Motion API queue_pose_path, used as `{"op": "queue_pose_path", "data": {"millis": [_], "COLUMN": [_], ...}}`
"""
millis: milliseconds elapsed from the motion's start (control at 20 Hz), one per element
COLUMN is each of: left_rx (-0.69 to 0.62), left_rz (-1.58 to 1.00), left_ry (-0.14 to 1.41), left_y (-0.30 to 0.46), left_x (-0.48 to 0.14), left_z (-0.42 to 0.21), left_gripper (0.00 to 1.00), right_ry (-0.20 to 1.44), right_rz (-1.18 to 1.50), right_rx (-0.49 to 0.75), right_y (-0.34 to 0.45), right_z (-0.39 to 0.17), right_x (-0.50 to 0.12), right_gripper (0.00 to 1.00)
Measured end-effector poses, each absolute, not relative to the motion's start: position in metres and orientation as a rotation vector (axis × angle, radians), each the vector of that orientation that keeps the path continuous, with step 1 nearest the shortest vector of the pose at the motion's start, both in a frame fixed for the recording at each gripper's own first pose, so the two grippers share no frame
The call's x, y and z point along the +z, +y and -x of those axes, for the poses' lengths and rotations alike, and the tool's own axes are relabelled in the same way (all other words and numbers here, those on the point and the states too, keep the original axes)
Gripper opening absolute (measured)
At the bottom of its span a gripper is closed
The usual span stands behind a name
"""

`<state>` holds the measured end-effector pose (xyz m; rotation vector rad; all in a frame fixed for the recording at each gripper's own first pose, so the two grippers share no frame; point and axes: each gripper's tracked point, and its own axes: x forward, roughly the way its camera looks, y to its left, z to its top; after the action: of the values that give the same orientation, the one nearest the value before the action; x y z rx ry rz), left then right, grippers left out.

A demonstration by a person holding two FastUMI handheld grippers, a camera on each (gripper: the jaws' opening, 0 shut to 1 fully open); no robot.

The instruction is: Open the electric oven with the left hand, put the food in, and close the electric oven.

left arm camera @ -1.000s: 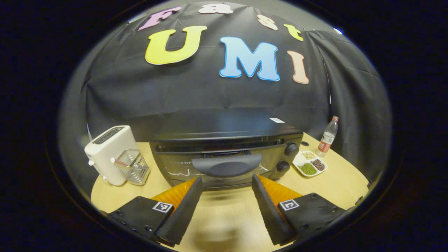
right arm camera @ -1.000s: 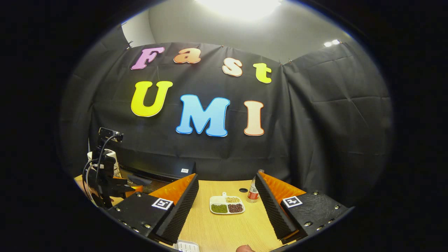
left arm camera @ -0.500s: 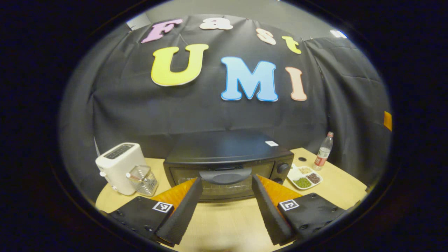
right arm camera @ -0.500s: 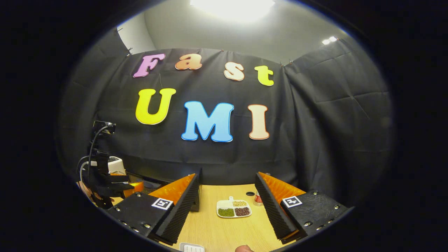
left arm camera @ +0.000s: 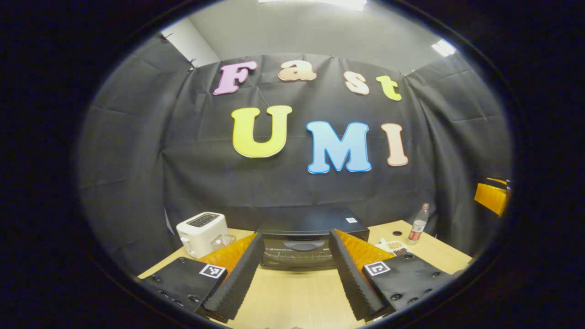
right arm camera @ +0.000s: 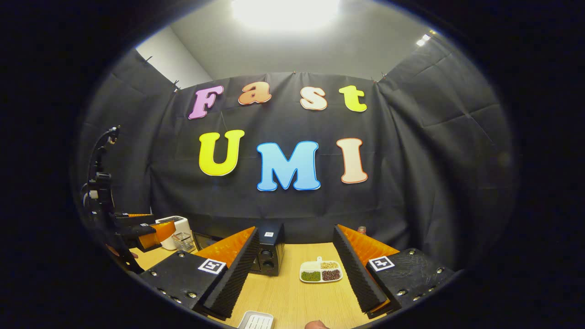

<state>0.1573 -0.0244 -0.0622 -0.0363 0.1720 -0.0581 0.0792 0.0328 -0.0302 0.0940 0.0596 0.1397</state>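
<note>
Right, left gripper (left arm camera: 295, 274): fingers spread wide, nothing between them, bare table (left arm camera: 292, 297) underneath. They frame the electric oven (left arm camera: 301, 246) at lower centre of the left gripper view, well apart from it. Oven door looks shut, handle (left arm camera: 303, 245) across the top of the glass front. Gripper is squared to the door, prob because the handle is the left hand's job. A shut door fits either the oven waiting to be opened or closed again after loading; can't see inside, so can't tell which.

Right gripper (right arm camera: 296, 274): also wide apart, holding nothing, over the table w/ the divided dish (right arm camera: 321, 273) between the fingers but farther off, at lower centre of the right gripper view. Dish holds green, brown and pale beans/grains. Whether that is the food meant, can't say; it sits on the table, just right of the oven in frame.

Around: white toaster (left arm camera: 201, 230) at lower left of the left gripper view, w/ a clear container (left arm camera: 224, 240) just beside it. Bottle (left arm camera: 417, 225) at lower right near the wall, a small dark spot (left arm camera: 394, 233) on the table close by. In the right gripper view the left gripper and its cable sit at the left edge, and a white ridged thing (right arm camera: 256, 321) lies at the bottom edge, plus a fingertip (right arm camera: 315, 324).

In the way: nothing between the left gripper and the door. Table strip in front of the oven looks free for the door to drop, judging from this angle
</note>
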Motion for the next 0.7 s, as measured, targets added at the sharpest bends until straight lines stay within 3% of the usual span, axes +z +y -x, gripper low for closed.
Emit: {"op": "queue_pose_path", "data": {"millis": [700], "left_rx": [0.004], "left_rz": [0.030], "left_ry": [0.078], "left_y": [0.036], "left_x": [-0.019], "left_z": [-0.035], "left_gripper": [0.98], "right_ry": [0.022], "right_rz": [-0.083], "right_rx": [0.127], "right_y": [0.046], "right_z": [-0.030], "right_x": [-0.017], "right_gripper": [0.98]}}
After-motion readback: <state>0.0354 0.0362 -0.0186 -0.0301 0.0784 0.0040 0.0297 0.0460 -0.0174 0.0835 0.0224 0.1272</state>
